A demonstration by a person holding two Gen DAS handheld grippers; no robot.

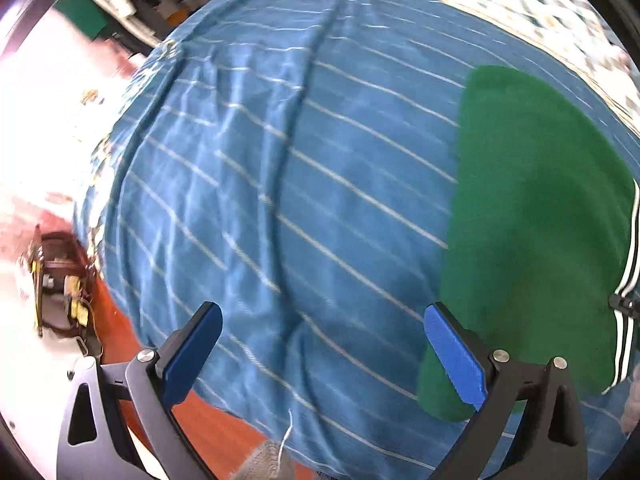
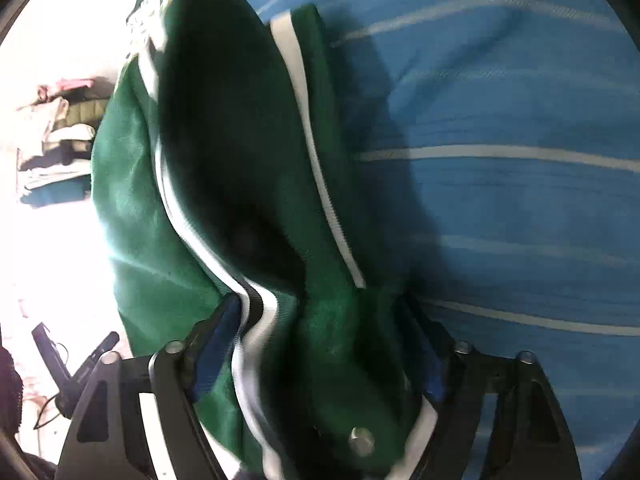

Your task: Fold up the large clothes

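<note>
Striped blue bedspread (image 1: 280, 184), one green garment (image 1: 532, 208)

left tool (image 1: 322, 354): black arms | blue pads | silver screws

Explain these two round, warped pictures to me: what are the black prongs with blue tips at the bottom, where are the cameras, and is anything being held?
No robot arm here: a person carries a two-finger gripper in each hand, and a wide-angle camera on each looks forward along its fingers.

The left wrist view shows the left gripper open, with nothing between its blue pads. It looks down on a blue bedcover with thin white stripes. A green garment with white-and-black trim lies on the cover to the right.

The right wrist view shows the right gripper with the bunched green garment between its fingers. The jaws stand fairly wide apart and the picture is blurred, so whether the pads press on the cloth cannot be told.
</note>
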